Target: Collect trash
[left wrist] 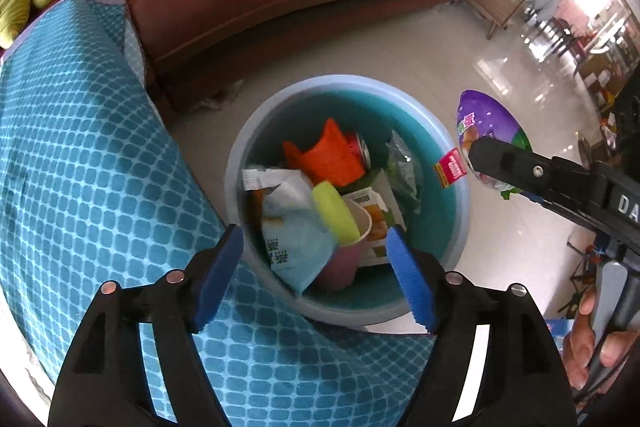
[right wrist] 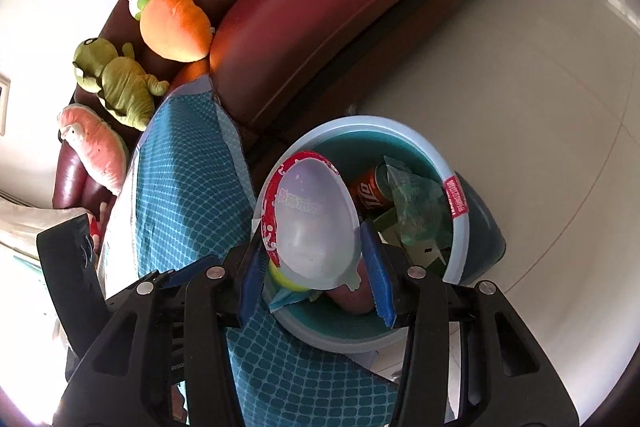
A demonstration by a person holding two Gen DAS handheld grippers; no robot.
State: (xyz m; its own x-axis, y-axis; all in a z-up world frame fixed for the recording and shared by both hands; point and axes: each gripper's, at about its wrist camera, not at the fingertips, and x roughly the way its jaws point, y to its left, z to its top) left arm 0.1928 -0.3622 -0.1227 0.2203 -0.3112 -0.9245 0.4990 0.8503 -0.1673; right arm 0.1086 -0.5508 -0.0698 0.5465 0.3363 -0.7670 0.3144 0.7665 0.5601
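Right gripper [right wrist: 314, 277] clamps a plastic bowl [right wrist: 316, 215] over the bin [right wrist: 458, 251] for dropping, while left gripper [left wrist: 316, 279] hangs open, empty.

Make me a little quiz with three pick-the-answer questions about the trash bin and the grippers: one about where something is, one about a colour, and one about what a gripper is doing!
1. Where is the soda can?
A. on the sofa
B. inside the bin
C. on the floor

2. What colour is the bin inside?
A. teal
B. yellow
C. black

3. What is the right gripper doing?
A. hanging empty
B. holding a plush toy
C. holding a plastic bowl

Answers:
1. B, the can lies among the wrappers inside the bin.
2. A, its inner wall is teal.
3. C, its blue pads sit either side of the plastic bowl above the bin, while the left gripper is open.
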